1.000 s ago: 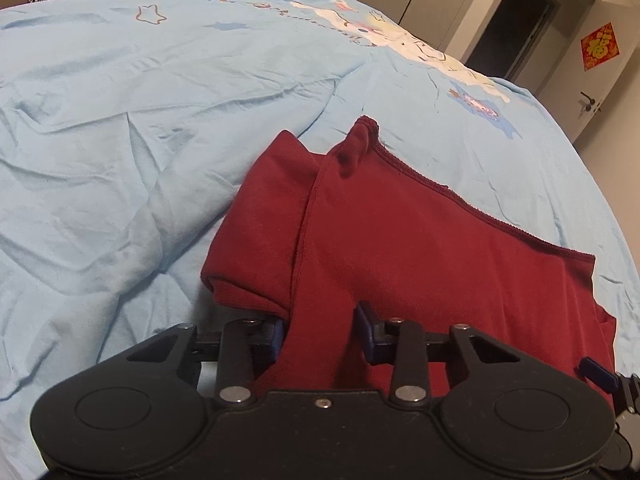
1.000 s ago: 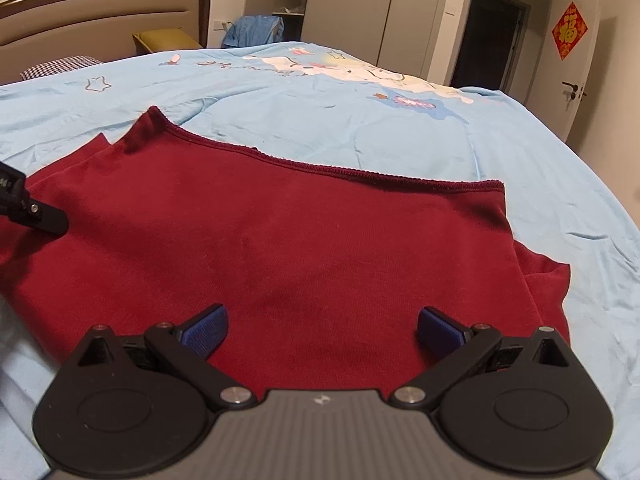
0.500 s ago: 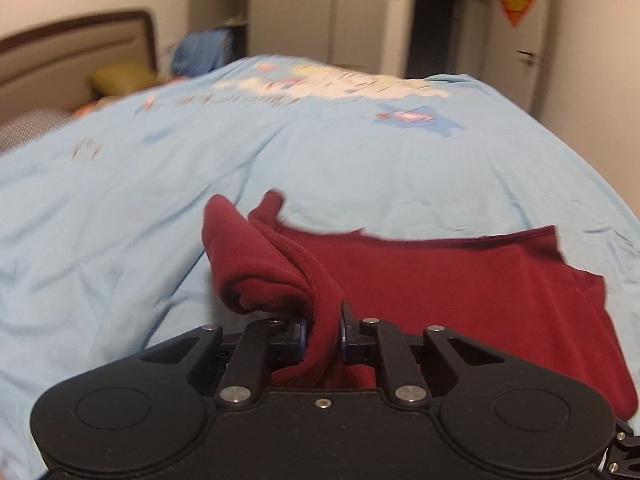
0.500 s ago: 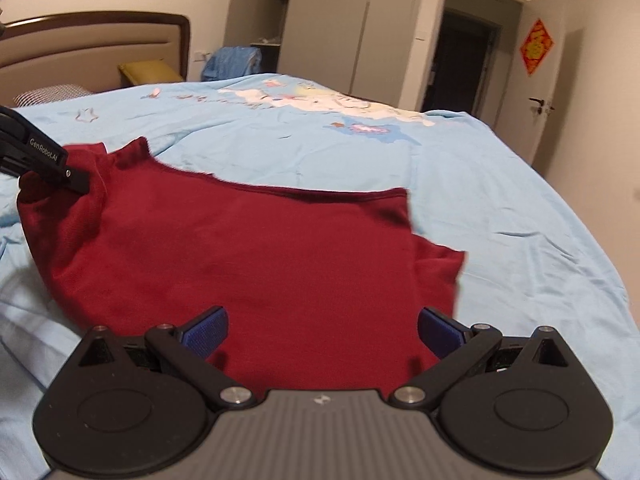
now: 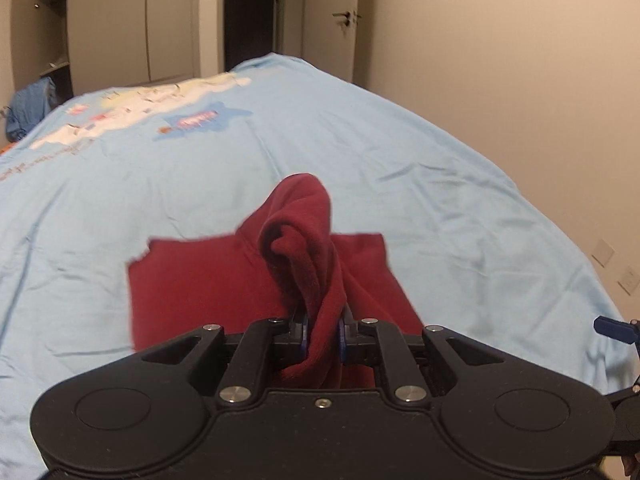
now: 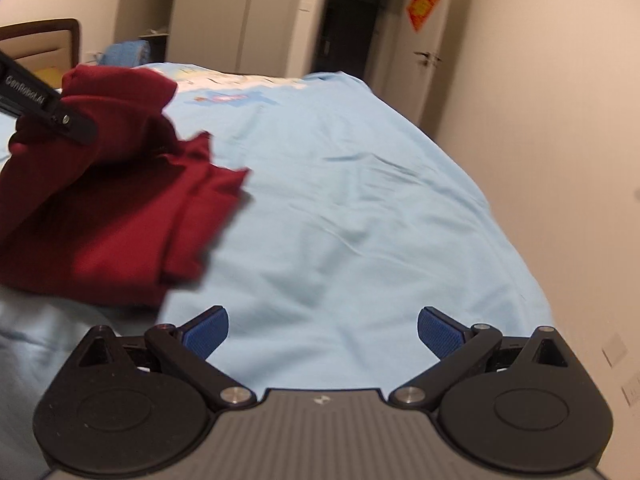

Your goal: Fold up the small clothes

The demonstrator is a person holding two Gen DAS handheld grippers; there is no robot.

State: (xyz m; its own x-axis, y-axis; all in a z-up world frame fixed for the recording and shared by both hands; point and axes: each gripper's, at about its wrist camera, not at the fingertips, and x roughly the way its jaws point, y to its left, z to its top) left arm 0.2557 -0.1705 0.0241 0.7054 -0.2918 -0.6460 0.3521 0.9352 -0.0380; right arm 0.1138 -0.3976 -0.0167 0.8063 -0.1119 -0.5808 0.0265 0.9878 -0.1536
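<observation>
Left gripper is clenched on a bunched edge of the dark red garment, lifted at frame centre; the rest lies on the blue bedsheet. Right gripper is spread wide, nothing between its pads, over bare sheet. To fold well: carry the edge across, lay it flush, then smooth. Garment's long axis looks left-right in the left view, pinched part pointing up.

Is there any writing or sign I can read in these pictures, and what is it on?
"GenRobot.AI": white letters on the black side of the left gripper, seen from the right wrist.
Red diamond sign on the wall by the door: gold marking, too blurred to read.
Bedsheet cartoon print: its lettering is too blurred to read.
</observation>
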